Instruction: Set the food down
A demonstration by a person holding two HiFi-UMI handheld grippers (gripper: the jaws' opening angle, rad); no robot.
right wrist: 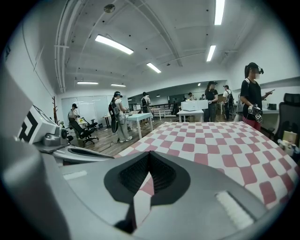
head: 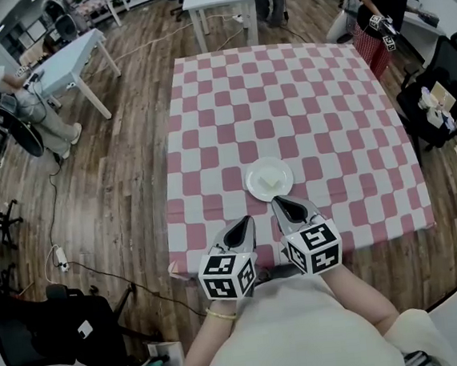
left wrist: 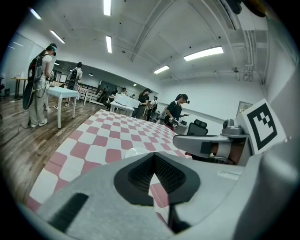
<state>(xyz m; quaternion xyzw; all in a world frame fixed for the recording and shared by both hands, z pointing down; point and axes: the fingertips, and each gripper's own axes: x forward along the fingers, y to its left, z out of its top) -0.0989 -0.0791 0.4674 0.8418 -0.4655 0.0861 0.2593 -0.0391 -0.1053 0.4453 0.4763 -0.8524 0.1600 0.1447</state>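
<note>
Nearest the person, the left tongs [head: 245,221] and the right tongs [head: 279,204] are side by side over the near edge of the bench [head: 188,250]. Both have their jaws closed together with nothing between them (each one's own view shows the dark ribbed pads meeting). Just ahead of the right tongs' tips, a white plate [head: 253,185] sits on the pink-and-white checked cloth [head: 302,107]. The pale piece of food [head: 271,181] lies on the plate's middle, apart from both tongs. Past the bench's far edge stands a white table [head: 219,0].
</note>
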